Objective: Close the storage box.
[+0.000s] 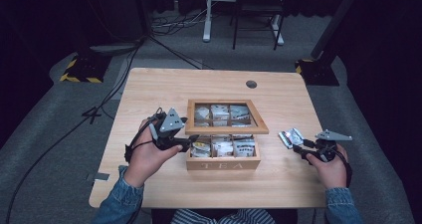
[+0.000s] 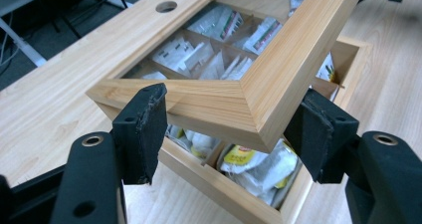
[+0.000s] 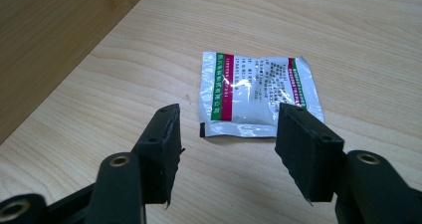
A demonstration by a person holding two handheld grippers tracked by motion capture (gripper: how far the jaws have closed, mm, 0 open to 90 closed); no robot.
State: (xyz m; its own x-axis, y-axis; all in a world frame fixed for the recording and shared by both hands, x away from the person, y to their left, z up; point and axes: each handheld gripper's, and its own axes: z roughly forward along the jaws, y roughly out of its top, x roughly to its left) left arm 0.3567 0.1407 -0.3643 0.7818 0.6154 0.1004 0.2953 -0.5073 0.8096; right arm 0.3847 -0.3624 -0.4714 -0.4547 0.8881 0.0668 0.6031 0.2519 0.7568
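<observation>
Jaws of left gripper (image 2: 226, 129) apart, straddling lid (image 2: 259, 92) corner. Right gripper (image 3: 226, 149) jaws apart before sachet (image 3: 256, 92). High view: box (image 1: 222, 162) marked TEA.

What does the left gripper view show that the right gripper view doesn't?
Left gripper view alone: the wooden tea box with its framed lid raised, a lid corner between the jaws of the left hand-held gripper, whose pads stand apart from the wood, tea bags in the compartments, and the round hole in the table.

Right gripper view alone: a single silver sachet with green and red stripes lying flat, just beyond the open right hand-held gripper.

Both: the light wooden table and a pair of black jaws standing apart.
</observation>
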